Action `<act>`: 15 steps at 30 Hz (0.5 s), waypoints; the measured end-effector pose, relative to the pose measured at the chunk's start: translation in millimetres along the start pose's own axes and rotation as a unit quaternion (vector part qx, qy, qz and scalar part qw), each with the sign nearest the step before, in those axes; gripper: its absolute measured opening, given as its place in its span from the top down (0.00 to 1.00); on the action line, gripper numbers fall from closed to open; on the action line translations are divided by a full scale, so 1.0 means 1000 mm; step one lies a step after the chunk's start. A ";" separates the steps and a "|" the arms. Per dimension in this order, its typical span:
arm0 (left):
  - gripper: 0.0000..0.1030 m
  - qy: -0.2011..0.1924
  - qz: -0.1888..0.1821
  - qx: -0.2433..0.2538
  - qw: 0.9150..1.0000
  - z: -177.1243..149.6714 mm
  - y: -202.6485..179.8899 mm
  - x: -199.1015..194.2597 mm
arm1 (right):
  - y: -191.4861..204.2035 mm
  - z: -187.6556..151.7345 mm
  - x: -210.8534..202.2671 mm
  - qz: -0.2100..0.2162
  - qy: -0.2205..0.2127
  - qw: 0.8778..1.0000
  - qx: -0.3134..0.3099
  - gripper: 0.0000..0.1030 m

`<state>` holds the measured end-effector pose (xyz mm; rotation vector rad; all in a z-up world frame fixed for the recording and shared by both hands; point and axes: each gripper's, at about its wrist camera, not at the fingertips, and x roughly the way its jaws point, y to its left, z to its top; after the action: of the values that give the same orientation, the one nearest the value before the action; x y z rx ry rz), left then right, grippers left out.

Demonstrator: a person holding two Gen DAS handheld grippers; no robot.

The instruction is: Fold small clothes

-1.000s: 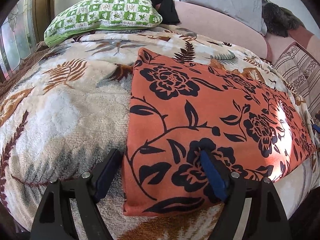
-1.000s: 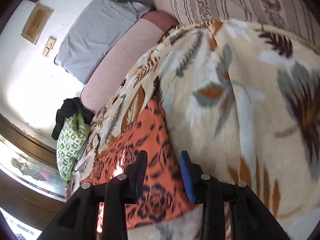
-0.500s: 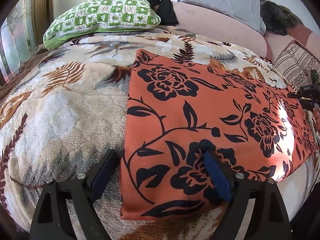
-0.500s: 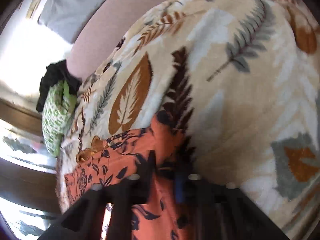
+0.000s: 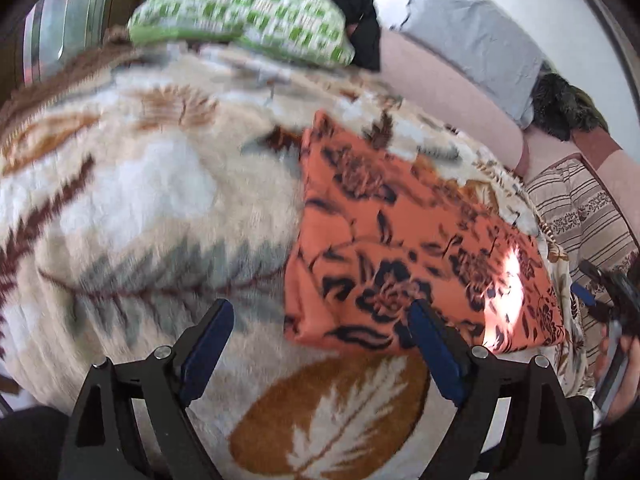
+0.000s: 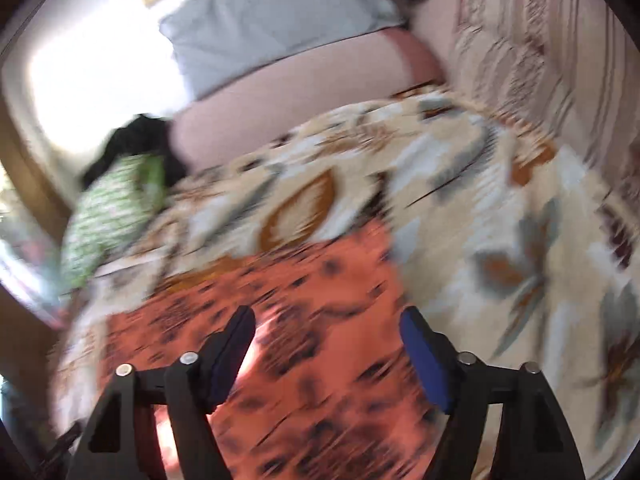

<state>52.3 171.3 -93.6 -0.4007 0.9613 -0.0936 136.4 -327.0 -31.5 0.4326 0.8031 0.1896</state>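
An orange cloth with black flowers [image 5: 400, 248] lies folded flat on the leaf-patterned blanket [image 5: 132, 200]. My left gripper [image 5: 320, 320] is open and empty, just short of the cloth's near left corner. In the right wrist view the same cloth [image 6: 320, 344] lies under and ahead of my right gripper [image 6: 326, 328], which is open and empty above it. The right gripper also shows at the right edge of the left wrist view [image 5: 600, 292]. Both views are blurred by motion.
A green checked pillow [image 5: 244, 20] and a black garment [image 5: 356, 4] lie at the head of the bed. A grey pillow [image 5: 476, 36], a pink bolster [image 5: 448, 92] and a striped cushion [image 5: 584, 216] line the far right side.
My right gripper was shut on the cloth's corner; it has let go, opened and pulled back. My left gripper has drawn back from the cloth's near edge. The cloth looks smaller, folded over.
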 end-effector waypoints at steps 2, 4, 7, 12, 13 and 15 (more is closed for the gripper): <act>0.28 0.021 0.015 0.006 1.000 -0.005 0.003 0.011 | 0.007 -0.026 0.002 0.039 0.022 0.999 0.000 0.24; 0.37 0.019 0.041 0.040 0.998 -0.009 -0.005 0.009 | 0.000 -0.044 0.018 0.027 0.052 0.998 0.014 0.24; 0.61 0.023 0.046 0.047 0.998 -0.007 -0.008 0.003 | -0.030 -0.063 0.037 0.021 0.088 0.993 0.079 0.24; 0.34 -0.031 0.084 0.081 0.993 0.012 -0.032 -0.025 | -0.043 -0.068 0.027 0.064 0.069 0.992 0.087 0.24; 0.19 -0.045 0.092 0.086 0.991 0.018 -0.036 -0.029 | -0.047 -0.069 0.026 0.074 0.067 0.991 0.095 0.24; 0.18 -0.059 0.091 0.094 0.990 0.034 -0.040 -0.030 | -0.056 -0.069 0.026 0.091 0.063 0.988 0.109 0.24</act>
<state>66.5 152.1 -37.8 -0.1426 0.8592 0.0050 103.6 -347.8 -115.7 0.7066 0.9122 0.3039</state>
